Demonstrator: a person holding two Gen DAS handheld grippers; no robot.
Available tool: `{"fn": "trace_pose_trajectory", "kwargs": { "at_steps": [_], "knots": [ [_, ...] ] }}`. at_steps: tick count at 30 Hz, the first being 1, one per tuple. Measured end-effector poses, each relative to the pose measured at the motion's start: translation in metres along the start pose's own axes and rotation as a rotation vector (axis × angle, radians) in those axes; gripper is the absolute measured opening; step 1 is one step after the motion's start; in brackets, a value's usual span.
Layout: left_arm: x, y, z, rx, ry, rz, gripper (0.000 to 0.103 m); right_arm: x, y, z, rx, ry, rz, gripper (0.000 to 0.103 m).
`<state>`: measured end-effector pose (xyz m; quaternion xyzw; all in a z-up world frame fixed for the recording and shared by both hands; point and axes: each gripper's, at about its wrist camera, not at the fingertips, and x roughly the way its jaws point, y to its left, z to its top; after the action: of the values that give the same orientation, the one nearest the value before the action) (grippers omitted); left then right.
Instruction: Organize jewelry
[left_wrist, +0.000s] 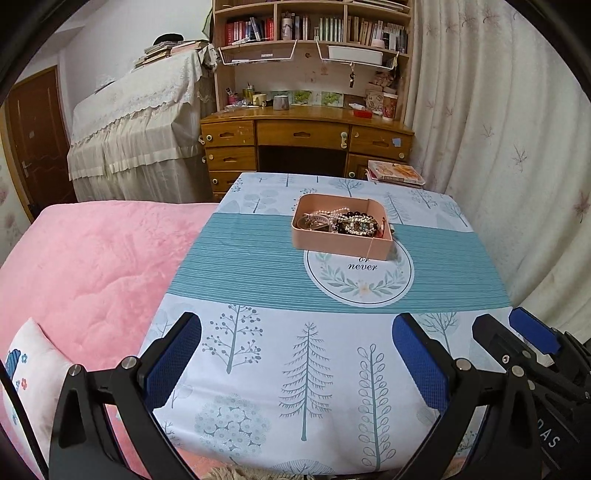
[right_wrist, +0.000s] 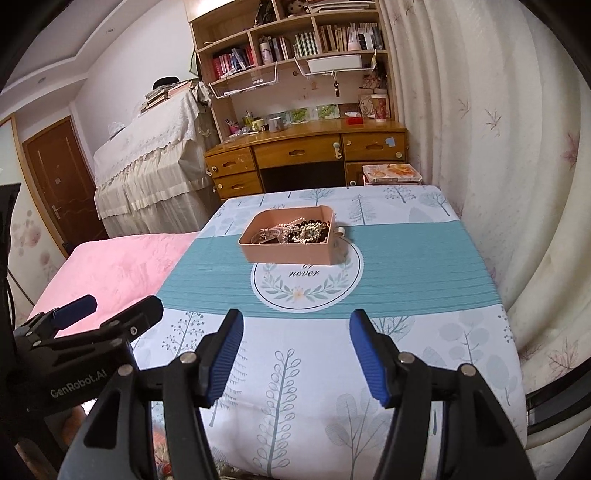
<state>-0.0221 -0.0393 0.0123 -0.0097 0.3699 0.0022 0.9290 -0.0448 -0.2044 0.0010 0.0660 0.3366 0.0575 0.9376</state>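
Observation:
A pink open box (left_wrist: 341, 243) stands on the table's teal band, also in the right wrist view (right_wrist: 288, 253). It holds a heap of jewelry (left_wrist: 341, 221): a pearl strand, dark beads, a sparkly bracelet (right_wrist: 306, 232). A thin pink chain hangs over its front right wall. My left gripper (left_wrist: 297, 332) is open and empty above the near part of the table, well short of the box. My right gripper (right_wrist: 295, 328) is open and empty too, beside the left one, which shows at the right wrist view's left edge (right_wrist: 107, 304).
The table wears a tree-print cloth (left_wrist: 295, 369) with a round emblem (right_wrist: 306, 284). A pink bed (left_wrist: 85, 266) lies to the left. A wooden desk (left_wrist: 306, 136) with bookshelves stands behind the table, a curtain (left_wrist: 498, 147) on the right, a stack of books (left_wrist: 397, 171) at the far edge.

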Motion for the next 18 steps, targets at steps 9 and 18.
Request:
{"fn": "trace_pose_trajectory", "kwargs": {
  "at_steps": [9,18],
  "knots": [
    [-0.0008,0.0003,-0.0028,0.004,0.004,0.009,0.102,-0.0001,0.0014,-0.0009,-0.001,-0.001,-0.001,0.06],
    [-0.001,-0.0019,-0.0059,0.003,0.006,0.02,0.102,0.0,0.0015,-0.0011,0.001,0.001,0.001,0.06]
  ]
}}
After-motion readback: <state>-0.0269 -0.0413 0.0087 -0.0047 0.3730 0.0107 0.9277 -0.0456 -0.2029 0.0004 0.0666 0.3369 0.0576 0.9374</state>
